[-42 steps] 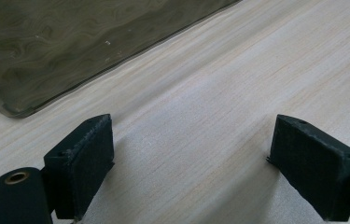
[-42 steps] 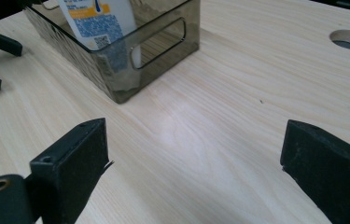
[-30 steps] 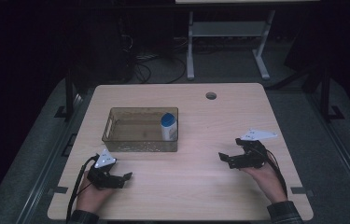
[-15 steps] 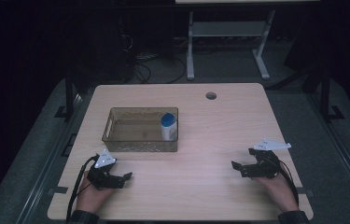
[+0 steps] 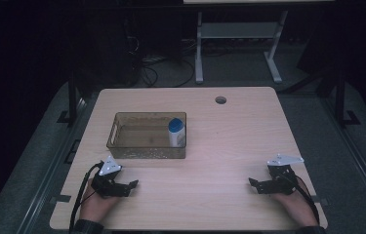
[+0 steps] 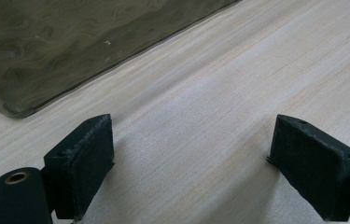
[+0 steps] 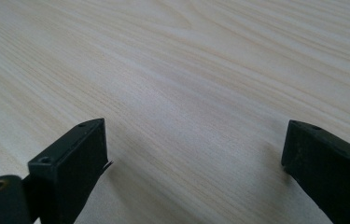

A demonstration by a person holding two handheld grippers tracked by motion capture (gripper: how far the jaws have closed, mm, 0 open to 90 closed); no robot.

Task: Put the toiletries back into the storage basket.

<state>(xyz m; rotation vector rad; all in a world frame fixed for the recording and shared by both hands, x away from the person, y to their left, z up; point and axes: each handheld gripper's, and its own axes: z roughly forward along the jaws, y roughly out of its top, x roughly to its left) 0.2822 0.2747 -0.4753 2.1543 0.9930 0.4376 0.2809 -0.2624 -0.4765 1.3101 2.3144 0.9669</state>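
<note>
While high view shows bottle [image 5: 176, 132], bin [image 5: 146, 150]

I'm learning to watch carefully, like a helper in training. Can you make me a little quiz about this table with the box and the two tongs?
1. True or false: the white bottle with the blue cap stands inside the clear box.
2. Which corner of the box holds the bottle? A) near left B) far right C) far left
3. Fill in: the left tongs and the right tongs both have their jaws ____.

Key
1. True. It stands upright in there.
2. B, going by the high view.
3. Open, with only bare wooden table between the jaws.
</note>
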